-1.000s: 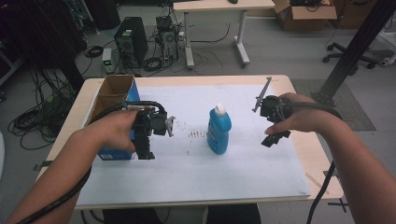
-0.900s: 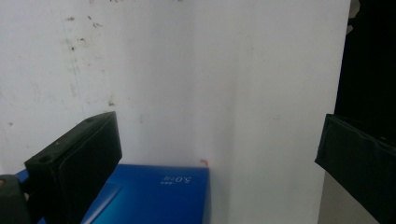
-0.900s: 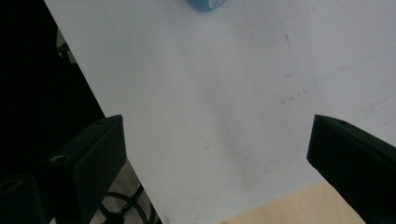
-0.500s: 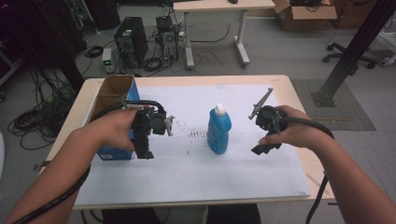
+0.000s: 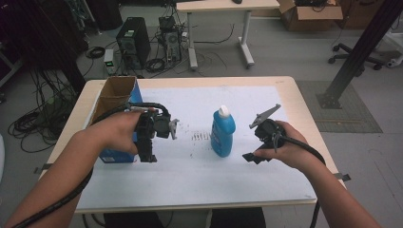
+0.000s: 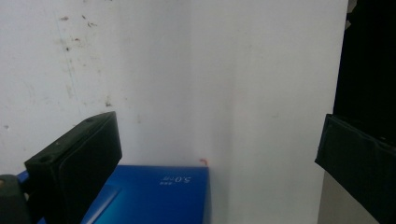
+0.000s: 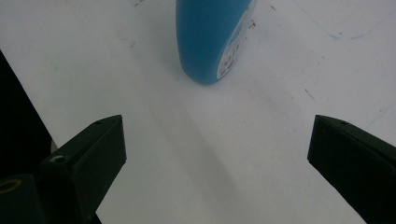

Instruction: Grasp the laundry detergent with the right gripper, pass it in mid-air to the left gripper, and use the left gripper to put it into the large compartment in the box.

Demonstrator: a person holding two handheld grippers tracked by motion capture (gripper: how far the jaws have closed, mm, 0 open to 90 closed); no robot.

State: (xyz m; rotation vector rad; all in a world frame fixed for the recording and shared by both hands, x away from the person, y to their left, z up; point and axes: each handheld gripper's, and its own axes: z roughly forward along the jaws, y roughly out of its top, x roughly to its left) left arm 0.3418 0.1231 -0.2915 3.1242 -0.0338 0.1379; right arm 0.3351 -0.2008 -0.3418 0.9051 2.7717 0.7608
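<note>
While the person leans in from the near edge of the desk, a blue bottle with a white cap stands upright on the white sheet that covers most of the desktop, roughly in the middle and between the two hands. The right hand-held gripper sits just to the right of the bottle, near it but not touching, its nose turned toward the bottle's lower part. In the right gripper view its two black jaws stand wide apart with nothing between them, and the rounded base of the bottle with its label shows ahead of them on the scuffed white sheet.

The left hand-held gripper is held over the left part of the sheet, pointing down, right beside a blue cardboard box whose top flaps are open and show brown inside. In the left gripper view its jaws are also spread wide, empty, and a corner of the blue box with small pale print lies below them against the white sheet. The box stands at the left edge of the sheet, well apart from the bottle. A black cable trails back from the left gripper along the forearm.
</note>
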